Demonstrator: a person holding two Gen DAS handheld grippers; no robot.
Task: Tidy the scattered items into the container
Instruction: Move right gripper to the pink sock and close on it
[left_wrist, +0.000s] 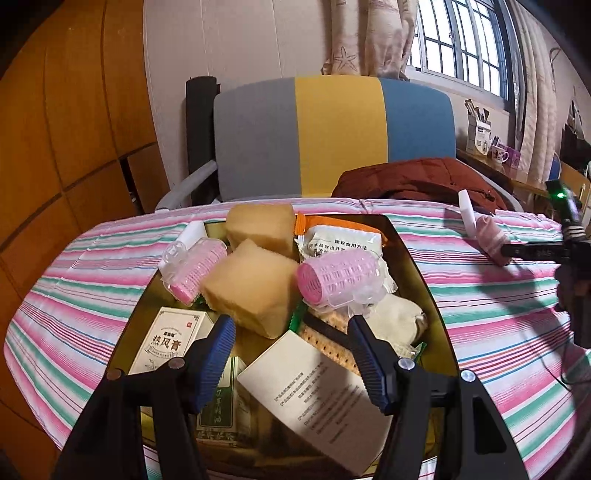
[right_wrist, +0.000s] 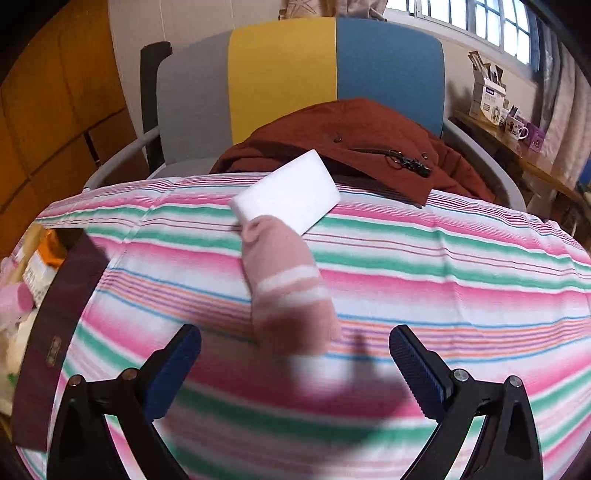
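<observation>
Your right gripper gapes wide, empty, just short of pink sock; white block beyond. Left gripper open, empty over full container.

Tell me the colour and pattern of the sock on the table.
Pink sock with white stripes; the right wrist view shows it best.

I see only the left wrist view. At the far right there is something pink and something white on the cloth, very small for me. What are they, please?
Observer: The pink sock lies on the striped cloth, and the white block lies behind it.
Operator: Do the two touch?
Observer: The sock's far end overlaps the block's near edge.
Operator: Is the right gripper already holding the sock?
Observer: No. The right gripper is open, its fingers apart on either side of the sock's near end, which is blurred.
</observation>
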